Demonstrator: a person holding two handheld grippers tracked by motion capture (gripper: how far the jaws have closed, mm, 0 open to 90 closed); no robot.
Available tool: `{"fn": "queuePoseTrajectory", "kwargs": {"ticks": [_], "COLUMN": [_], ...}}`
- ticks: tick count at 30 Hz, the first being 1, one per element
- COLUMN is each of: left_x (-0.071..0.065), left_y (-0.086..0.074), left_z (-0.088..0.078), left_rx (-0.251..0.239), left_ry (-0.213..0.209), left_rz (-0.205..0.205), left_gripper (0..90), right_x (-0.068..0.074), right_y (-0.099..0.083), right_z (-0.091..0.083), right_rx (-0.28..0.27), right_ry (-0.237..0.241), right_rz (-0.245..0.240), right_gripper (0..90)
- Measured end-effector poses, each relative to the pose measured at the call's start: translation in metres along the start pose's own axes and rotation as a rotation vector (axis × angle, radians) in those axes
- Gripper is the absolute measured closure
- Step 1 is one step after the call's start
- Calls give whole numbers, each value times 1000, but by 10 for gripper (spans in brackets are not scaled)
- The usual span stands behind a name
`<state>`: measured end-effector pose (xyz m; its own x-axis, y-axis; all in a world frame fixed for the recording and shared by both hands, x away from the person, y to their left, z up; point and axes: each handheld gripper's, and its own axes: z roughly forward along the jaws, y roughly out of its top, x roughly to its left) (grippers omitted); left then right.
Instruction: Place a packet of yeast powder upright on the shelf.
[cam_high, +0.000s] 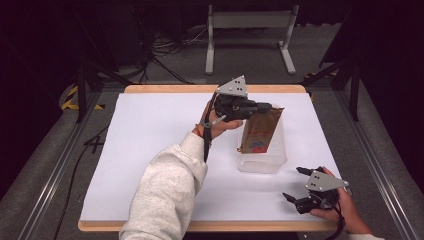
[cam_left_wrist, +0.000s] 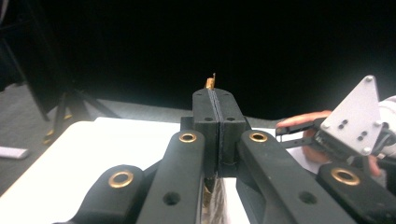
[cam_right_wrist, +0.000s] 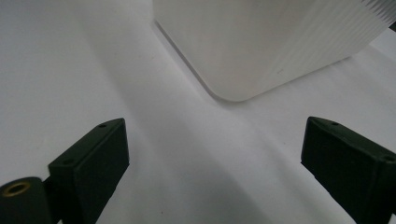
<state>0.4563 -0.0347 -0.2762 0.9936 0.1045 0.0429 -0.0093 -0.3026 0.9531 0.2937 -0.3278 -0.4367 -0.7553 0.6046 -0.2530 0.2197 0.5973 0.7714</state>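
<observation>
A brown paper pouch (cam_high: 260, 132) with a red and blue print stands tilted inside a clear plastic container (cam_high: 265, 162) right of the table's middle. My left gripper (cam_high: 267, 106) is shut on the pouch's top edge, held level from the left. In the left gripper view the pads (cam_left_wrist: 218, 100) are pressed together, and a sliver of the pouch (cam_left_wrist: 210, 83) pokes out beyond them. My right gripper (cam_high: 293, 183) rests low near the front right corner, open, with nothing between its fingers. In the right gripper view the gripper (cam_right_wrist: 217, 140) faces the container's ribbed wall (cam_right_wrist: 261, 46).
A white sheet (cam_high: 150, 150) covers the wood-edged table. Beyond the far edge are a white stand (cam_high: 250, 20) and cables on the floor. Metal rails run along both sides. My right gripper (cam_left_wrist: 280, 134) also appears at the right of the left gripper view.
</observation>
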Motion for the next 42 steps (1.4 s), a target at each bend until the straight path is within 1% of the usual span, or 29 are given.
{"fn": "queuePoseTrajectory", "kwargs": {"ticks": [2, 3, 4, 5, 6, 7, 8, 9, 12, 13, 15, 16, 24, 25, 26, 28, 29, 35, 39, 42], "left_x": [0, -1, -2, -2, -3, -3, -3, -4, -5, -5, -6, -7, -8, -8, -9, -10, -11, -11, -11, -12], "left_y": [-5, -8, -11, -11, -17, -19, -19, -22, -29, -32, -35, -37, -48, -48, -49, -52, -53, -58, -60, -61], "left_z": [4, 8, 11, 11, 14, 15, 15, 17, 20, 21, 21, 21, 16, 15, 15, 14, 14, 10, 8, 8], "left_rx": [14, 23, 27, 27, 19, 14, 14, 11, 18, 15, 16, 18, 9, 12, 12, 28, 37, 30, 37, 34], "left_ry": [-15, -24, -25, -25, -41, -46, -46, -47, -57, -62, -62, -69, -57, -53, -47, -43, -32, -24, -14, -9], "left_rz": [1, -5, -5, -5, -21, -22, -22, -32, -38, -48, -49, -48, -69, -62, -66, -59, -59, -70, -62, -69], "left_gripper": [892, 891, 890, 890, 890, 889, 889, 889, 888, 887, 884, 884, 880, 881, 880, 879, 876, 871, 870, 870], "right_x": [0, 0, 0, 0, 0, 0, 0, 0, 0, 0, 0, 0, 1, 1, 1, 1, 1, 2, 2, 2], "right_y": [0, 0, 0, 0, 0, 0, 0, 0, 0, 0, 0, 0, 0, 0, 0, 0, 0, 1, 1, 1], "right_z": [0, 0, 0, 0, 0, 0, 0, 0, 0, 0, 0, 0, 1, 1, 1, 1, 1, 2, 2, 3], "right_rx": [-1, -1, 0, 0, 0, 0, 0, 0, 2, 2, 2, 2, 4, 4, 3, 4, 5, 8, 9, 11], "right_ry": [0, 2, 0, 0, 4, 4, 3, 3, 3, 4, 5, 3, 6, 6, 6, 7, 6, 7, 8, 8], "right_rz": [1, 2, 1, 1, 2, 2, 2, 2, 1, 1, 1, 1, -1, -2, -2, -2, -1, -5, -6, -8], "right_gripper": [81, 81, 81, 81, 81, 81, 81, 81, 82, 81, 81, 82, 81, 81, 81, 82, 81, 81, 82, 82]}}
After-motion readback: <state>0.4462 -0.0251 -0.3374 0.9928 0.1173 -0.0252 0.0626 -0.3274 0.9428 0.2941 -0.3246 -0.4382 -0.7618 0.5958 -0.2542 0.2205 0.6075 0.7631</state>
